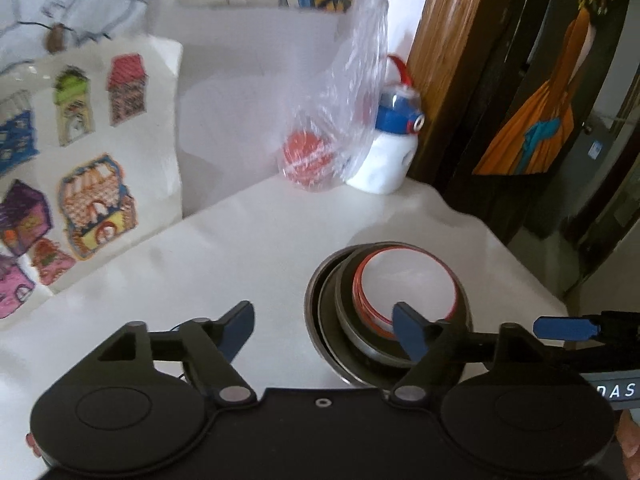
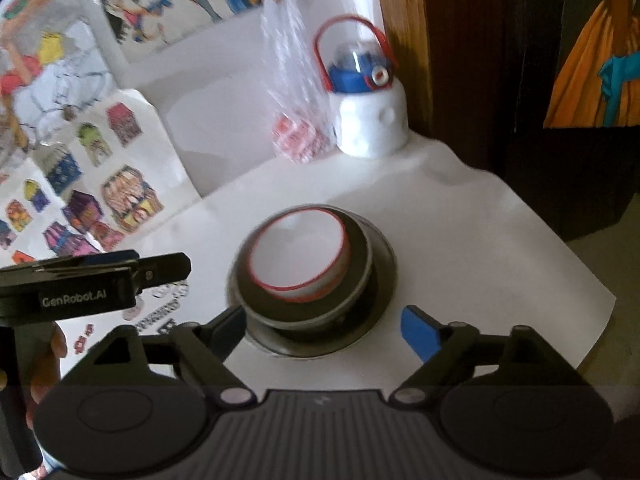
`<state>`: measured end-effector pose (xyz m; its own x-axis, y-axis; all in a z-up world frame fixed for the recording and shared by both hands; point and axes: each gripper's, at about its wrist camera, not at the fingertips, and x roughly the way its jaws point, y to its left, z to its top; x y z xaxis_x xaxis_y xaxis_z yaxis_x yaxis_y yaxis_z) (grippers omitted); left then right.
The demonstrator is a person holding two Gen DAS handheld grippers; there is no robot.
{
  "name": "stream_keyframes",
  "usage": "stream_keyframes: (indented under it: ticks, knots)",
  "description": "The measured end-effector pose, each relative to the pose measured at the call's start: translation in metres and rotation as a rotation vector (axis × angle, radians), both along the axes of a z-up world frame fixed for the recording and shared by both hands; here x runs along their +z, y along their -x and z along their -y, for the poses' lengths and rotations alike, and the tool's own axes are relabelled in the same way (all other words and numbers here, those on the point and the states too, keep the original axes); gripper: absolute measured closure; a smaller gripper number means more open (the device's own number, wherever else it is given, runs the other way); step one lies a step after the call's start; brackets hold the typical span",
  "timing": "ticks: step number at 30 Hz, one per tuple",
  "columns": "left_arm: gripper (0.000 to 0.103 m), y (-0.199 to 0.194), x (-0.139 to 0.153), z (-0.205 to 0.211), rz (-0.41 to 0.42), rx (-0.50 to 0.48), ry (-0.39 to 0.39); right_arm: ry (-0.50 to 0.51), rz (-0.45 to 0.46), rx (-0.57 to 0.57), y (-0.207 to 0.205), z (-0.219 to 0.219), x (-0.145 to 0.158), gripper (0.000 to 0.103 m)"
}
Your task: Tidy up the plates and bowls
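Red-rimmed bowl (image 2: 298, 250) sits nested in the steel dishes (image 2: 372, 304), likely stacked for tidiness; left claw (image 1: 324, 330) and right claw (image 2: 324, 330) gape wide just short of the stack, both empty

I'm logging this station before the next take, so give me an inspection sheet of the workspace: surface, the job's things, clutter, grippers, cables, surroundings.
Surface: white table cover, wrinkled near the back corner.
Job's things: one nested stack; white bowl with red rim sits in a grey bowl, which sits in a steel plate.
Clutter: clear plastic bag holding something red, and a white bottle with blue lid, both at the back.
Grippers: left gripper open, empty; right gripper open, empty, in front of the stack.
Cables: nothing seen.
Surroundings: sticker-covered white board on the left, wooden door frame, painting.
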<state>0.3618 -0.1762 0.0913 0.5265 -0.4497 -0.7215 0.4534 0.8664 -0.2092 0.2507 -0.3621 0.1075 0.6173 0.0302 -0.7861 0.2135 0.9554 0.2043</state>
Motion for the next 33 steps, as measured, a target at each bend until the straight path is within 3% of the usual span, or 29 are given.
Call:
stream_keyframes:
  ticks: [7, 14, 22, 33]
  knots:
    - [0.006, 0.045, 0.022, -0.043, 0.09, 0.035, 0.055, 0.048, 0.15, 0.009, 0.045, -0.037, 0.021, 0.002]
    - [0.005, 0.093, 0.04, -0.085, 0.159, 0.06, 0.089, 0.08, 0.292, 0.002, 0.092, -0.069, 0.033, 0.001]
    - [0.001, 0.145, 0.054, -0.117, 0.259, 0.085, 0.119, 0.109, 0.358, -0.005, 0.133, -0.093, 0.041, 0.001]
    - [0.001, 0.208, 0.043, -0.146, 0.352, 0.119, 0.153, 0.142, 0.473, -0.033, 0.194, -0.12, 0.036, 0.0]
